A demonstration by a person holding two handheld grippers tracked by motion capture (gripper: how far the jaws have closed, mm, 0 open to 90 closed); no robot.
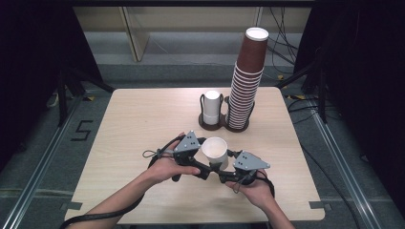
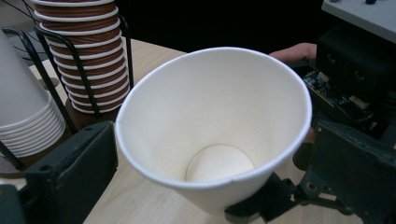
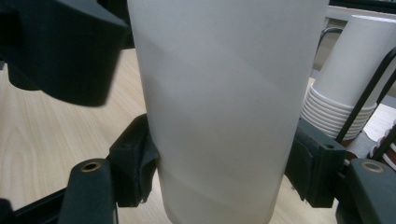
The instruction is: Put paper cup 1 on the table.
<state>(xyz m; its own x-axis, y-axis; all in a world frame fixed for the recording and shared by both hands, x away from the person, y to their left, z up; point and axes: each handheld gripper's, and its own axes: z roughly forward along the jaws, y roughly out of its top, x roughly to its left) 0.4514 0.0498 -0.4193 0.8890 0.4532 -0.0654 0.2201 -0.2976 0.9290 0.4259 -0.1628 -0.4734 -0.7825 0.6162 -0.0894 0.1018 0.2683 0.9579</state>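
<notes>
Two tools (image 1: 216,168) clasp one white cup (image 1: 215,151).

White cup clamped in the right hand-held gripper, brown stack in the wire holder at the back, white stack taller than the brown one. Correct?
Not quite: the white stack is the shorter. In the high view the brown stack towers over it. The rest holds: the right hand-held gripper clamps the white cup, and the wire holder stands at the back.

A cup (image 1: 215,151) sits low-centre between two grippers; behind it, a rack (image 1: 224,125) holds two stacks on the table (image 1: 138,119).
</notes>
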